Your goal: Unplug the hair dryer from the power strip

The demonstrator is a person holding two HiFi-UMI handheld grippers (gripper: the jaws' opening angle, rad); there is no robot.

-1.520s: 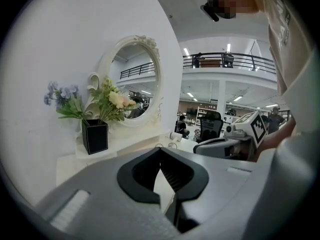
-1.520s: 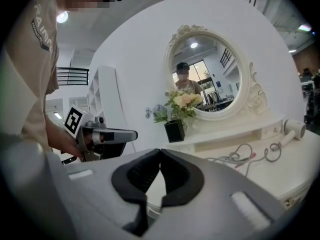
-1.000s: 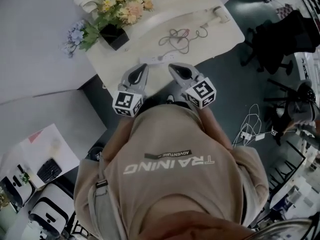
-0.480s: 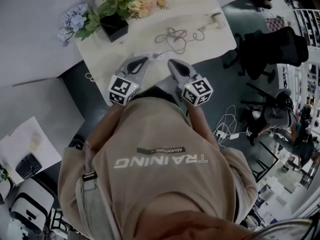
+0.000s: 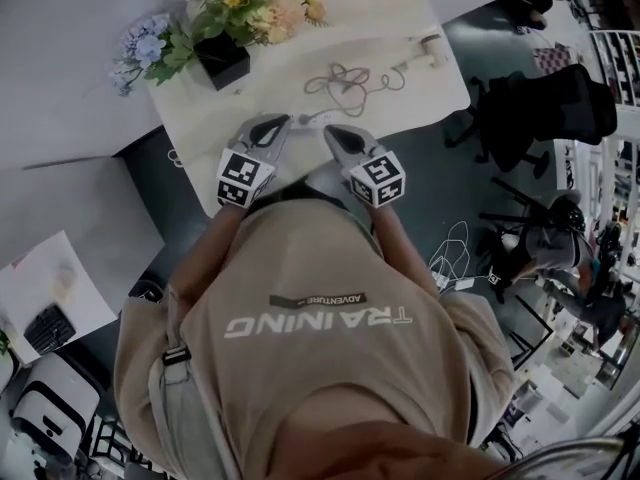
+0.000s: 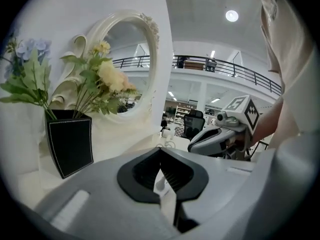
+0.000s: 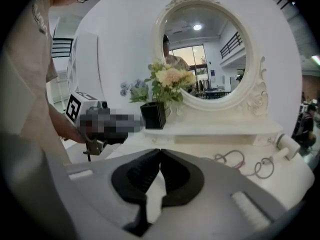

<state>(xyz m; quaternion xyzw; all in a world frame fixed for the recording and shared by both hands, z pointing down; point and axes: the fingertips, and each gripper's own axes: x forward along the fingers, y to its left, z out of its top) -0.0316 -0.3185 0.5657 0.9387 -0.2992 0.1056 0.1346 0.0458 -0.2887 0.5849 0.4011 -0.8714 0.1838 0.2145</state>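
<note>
Shirt (image 5: pixel 320 318) print: "TRAINING", "ADVENTURE". Black vase (image 5: pixel 221 63) holds flowers (image 5: pixel 262 6). Power strip (image 5: pixel 314 117) on counter (image 5: pixel 400 83) right of vase, nearer person; hair dryer (image 5: pixel 430 46) farther right of vase. Left gripper (image 5: pixel 283 121), right gripper (image 5: pixel 329 132): jaws closed together, nothing between.

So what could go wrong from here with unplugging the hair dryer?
Both the left tongs and right tongs are shut and empty; they must open first. The power strip lies near the edge of the table and may lift if not held down. The tangled cord could drag the hair dryer.
</note>
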